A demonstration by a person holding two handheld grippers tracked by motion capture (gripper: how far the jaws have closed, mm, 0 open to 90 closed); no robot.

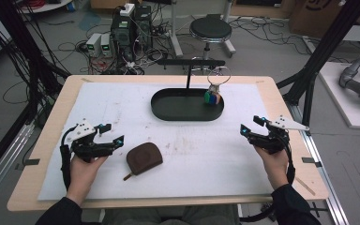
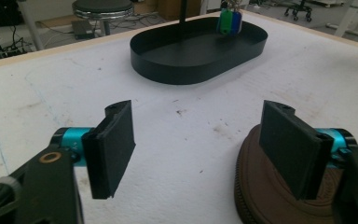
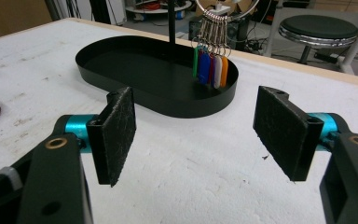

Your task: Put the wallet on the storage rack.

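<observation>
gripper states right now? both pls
Left gripper: open, holding nothing, fingers apart beside the brown pouch.
Right gripper: open, holding nothing, facing the black tray.

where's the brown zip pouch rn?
In the high view the brown zip pouch lies on the white mat, near-left of centre, just right of the left gripper and nearer the person than the black tray.

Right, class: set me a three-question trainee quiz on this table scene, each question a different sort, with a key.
1. True or false: the left gripper holds the brown pouch.
2. Where do the coloured tags hang? A) on the stool B) over the black tray C) beside the pouch
3. Fill in: both grippers' jaws are ____, counting the right gripper.

Key: 1 false; 2 B; 3 open.
</observation>
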